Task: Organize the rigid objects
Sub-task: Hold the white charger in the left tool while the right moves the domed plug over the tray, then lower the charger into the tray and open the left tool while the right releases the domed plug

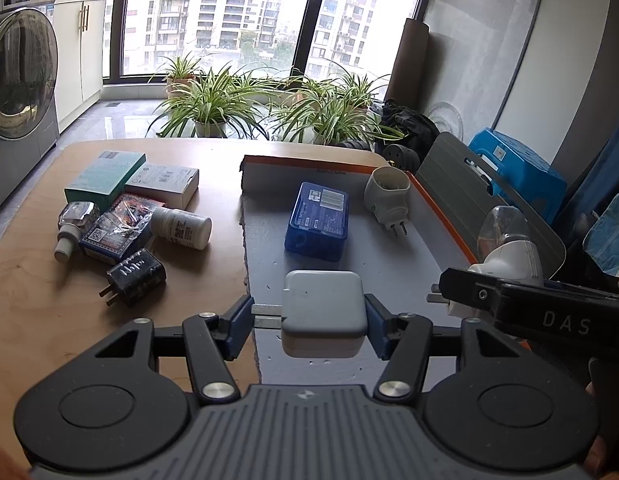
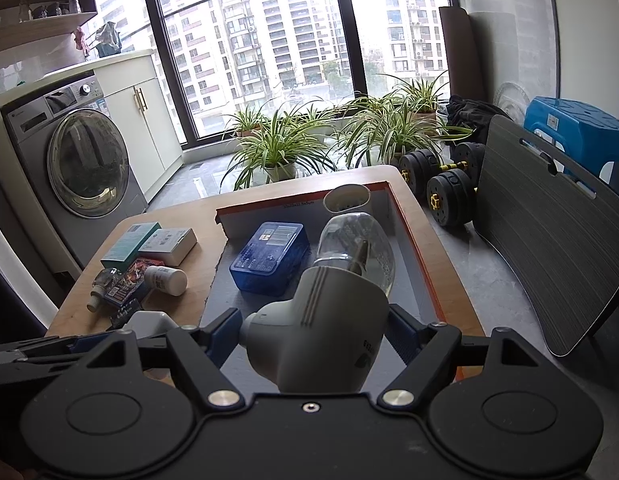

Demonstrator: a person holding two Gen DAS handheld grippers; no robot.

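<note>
Plywood-coloured counter (image 1: 37, 300) fills the lower half of both views and carries two groups, which suggests a sort in progress. On its right part lies the shallow grey tray with an orange rim (image 1: 389, 264), apparently the collecting place: a blue plastic case with a label (image 1: 318, 220) and a white plug-in holder with an open cup (image 1: 387, 196) already sit inside. At centre left of the left wrist view, unsorted things are heaped on bare wood: a teal carton (image 1: 103, 176), a white carton (image 1: 163, 184), a white pill bottle (image 1: 181, 227) and a black plug adapter (image 1: 135, 278).

The right gripper (image 2: 313, 330) is closed around a white plug-in vaporiser with a clear bottle (image 2: 329, 320), held above the tray's near end, probably for setting down. The left gripper (image 1: 309, 322) is closed around a pale grey square charger (image 1: 323, 312) at the tray's near left edge, its prongs pointing left.
</note>
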